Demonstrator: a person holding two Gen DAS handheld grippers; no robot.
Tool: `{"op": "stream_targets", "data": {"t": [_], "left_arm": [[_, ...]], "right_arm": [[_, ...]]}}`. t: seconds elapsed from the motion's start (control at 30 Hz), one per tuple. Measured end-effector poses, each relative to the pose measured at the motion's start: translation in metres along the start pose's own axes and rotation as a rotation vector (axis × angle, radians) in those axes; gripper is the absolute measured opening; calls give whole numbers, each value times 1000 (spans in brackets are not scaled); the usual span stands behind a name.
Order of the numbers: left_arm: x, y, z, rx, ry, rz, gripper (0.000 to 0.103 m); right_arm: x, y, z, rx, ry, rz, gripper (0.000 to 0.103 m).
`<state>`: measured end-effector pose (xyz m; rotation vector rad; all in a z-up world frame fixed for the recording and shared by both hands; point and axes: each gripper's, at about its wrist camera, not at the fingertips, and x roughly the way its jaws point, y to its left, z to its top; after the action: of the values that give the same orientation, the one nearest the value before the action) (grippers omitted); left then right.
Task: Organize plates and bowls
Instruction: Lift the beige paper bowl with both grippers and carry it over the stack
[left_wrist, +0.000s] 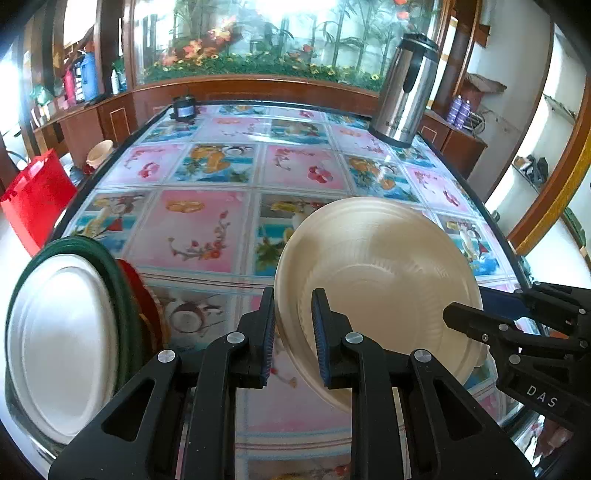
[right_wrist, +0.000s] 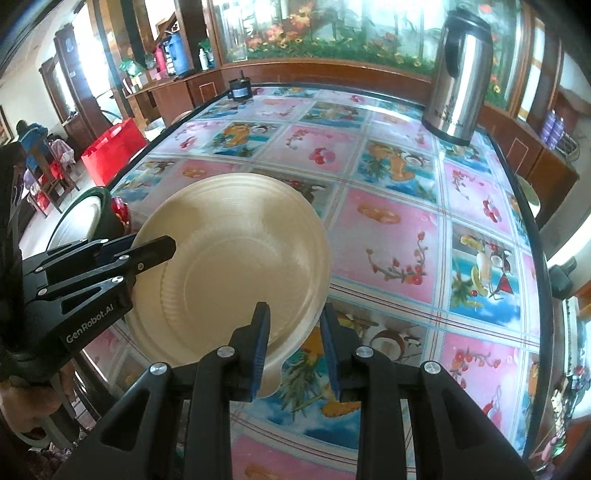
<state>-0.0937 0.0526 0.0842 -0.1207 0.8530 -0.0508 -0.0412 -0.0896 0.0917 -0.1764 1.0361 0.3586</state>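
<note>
Cream bowl (left_wrist: 380, 280) tilted on edge above the near part of the table (left_wrist: 199, 229), hollow side turned toward both cameras. Caught at two opposite places on the rim.

Left gripper (left_wrist: 293, 332) narrowed onto the bowl's left rim: one blue pad pressed against the outside, the other lying on the inside wall. Clamped there, as far as visible.

Right gripper (right_wrist: 295, 350) partly spread, straddling the rim on the other side. Left pad lay over the bowl's edge; right pad stood apart from it, patterned cloth showing in between. No firm hold seen from that side. In the left wrist view, seen reaching in from the right with one finger across the bowl's inside.

White plate with green rim (left_wrist: 59, 332) stood on edge at the near left corner of the table, well left of the bowl. Red dish (left_wrist: 138, 291) leaned just behind it, mostly hidden.

Steel thermos (left_wrist: 404, 88) upright at the far right corner. Small black object (left_wrist: 184, 107) at the far left edge, too small to identify. Red bag (left_wrist: 33, 199) off the table, on the left.
</note>
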Motion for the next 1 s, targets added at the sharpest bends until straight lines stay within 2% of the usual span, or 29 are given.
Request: {"op": "stream_targets", "data": {"t": [0.47,0.63,1.0], "left_arm": [[-46,50,3,-58,-70,50,19],[-65,75,3,-88,-109,85,19],[-95,132,-7,-163,-162,142,19]], "right_arm": [[-14,53,25,-95,-42,43,29],[-15,79,38,-146,-58,70,34],[-6,134,56,-244,-61,111,34]]}}
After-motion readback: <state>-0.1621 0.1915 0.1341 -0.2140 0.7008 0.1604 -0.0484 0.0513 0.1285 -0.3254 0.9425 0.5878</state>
